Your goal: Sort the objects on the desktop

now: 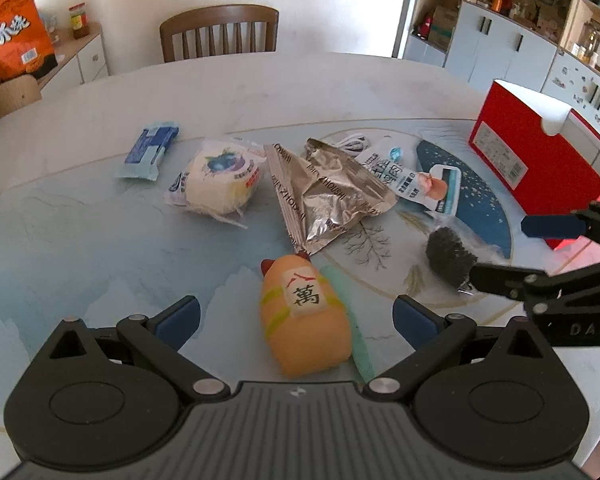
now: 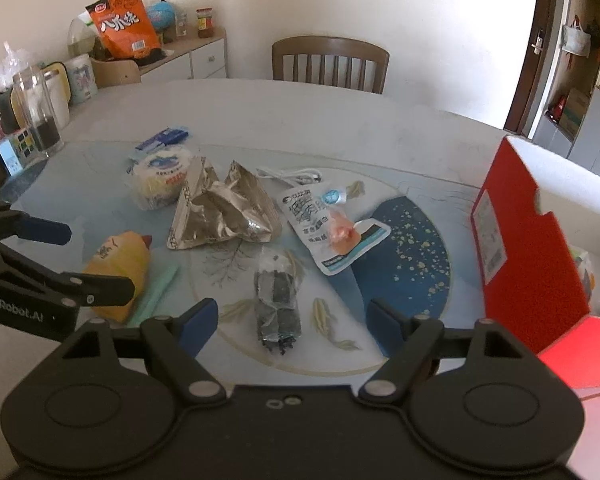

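Observation:
An orange squishy toy [image 1: 304,316] with a white label lies on the round table [image 1: 100,240], between the wide-apart fingers of my left gripper [image 1: 296,320]; the pads do not touch it. In the right wrist view a dark packet in clear wrap [image 2: 278,304] lies between the fingers of my right gripper [image 2: 292,320], which stands open around it without touching. The same packet [image 1: 450,258] shows right of the toy in the left wrist view. A crumpled silver bag [image 1: 328,192], a wrapped bun [image 1: 216,184], a white snack pouch [image 2: 328,228] and a blue packet [image 1: 148,154] lie further back.
A red open box [image 2: 528,240] stands at the table's right edge. A pale green strip [image 2: 154,294] lies beside the toy. A white cable [image 2: 296,176] sits behind the pouch. A wooden chair [image 1: 220,32] stands at the far side; jars [image 2: 40,112] crowd the left.

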A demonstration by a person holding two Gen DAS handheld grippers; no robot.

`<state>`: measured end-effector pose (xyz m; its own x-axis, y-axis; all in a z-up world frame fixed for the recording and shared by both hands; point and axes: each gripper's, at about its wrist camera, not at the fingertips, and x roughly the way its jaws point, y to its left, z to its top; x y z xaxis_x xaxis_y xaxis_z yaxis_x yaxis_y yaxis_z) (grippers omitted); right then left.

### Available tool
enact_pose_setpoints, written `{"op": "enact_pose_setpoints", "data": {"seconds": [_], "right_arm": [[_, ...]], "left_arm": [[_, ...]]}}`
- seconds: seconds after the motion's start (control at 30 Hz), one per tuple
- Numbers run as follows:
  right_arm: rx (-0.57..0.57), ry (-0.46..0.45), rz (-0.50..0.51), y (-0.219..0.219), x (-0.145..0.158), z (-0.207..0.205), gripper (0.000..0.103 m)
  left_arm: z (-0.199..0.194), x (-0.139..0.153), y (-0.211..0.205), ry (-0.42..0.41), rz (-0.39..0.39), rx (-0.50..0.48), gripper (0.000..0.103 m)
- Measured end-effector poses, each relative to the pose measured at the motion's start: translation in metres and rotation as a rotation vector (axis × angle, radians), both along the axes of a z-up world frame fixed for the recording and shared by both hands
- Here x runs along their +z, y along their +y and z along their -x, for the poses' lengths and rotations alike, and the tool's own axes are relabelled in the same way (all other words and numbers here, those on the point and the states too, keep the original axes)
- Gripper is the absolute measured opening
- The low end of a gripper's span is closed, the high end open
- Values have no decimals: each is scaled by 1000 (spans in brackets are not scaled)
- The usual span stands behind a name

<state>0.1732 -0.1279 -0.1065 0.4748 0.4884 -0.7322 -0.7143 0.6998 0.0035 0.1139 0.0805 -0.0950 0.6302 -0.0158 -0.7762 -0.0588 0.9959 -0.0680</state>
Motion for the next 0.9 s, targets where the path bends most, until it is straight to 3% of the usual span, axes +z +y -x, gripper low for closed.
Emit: {"op": "enact_pose_setpoints", "data": {"seconds": [0.57, 0.73, 0.9], "right_arm": [[7, 38, 35, 16, -29, -14, 65], [9, 47, 39, 17, -31, -16, 61], [9, 53, 44, 19, -33, -17, 56]], "left_arm": [[-3, -18, 3, -10, 22, 23, 101], [-3, -18, 3, -20, 22, 24, 96], [-4, -19, 1, -18, 17, 12, 81]]}}
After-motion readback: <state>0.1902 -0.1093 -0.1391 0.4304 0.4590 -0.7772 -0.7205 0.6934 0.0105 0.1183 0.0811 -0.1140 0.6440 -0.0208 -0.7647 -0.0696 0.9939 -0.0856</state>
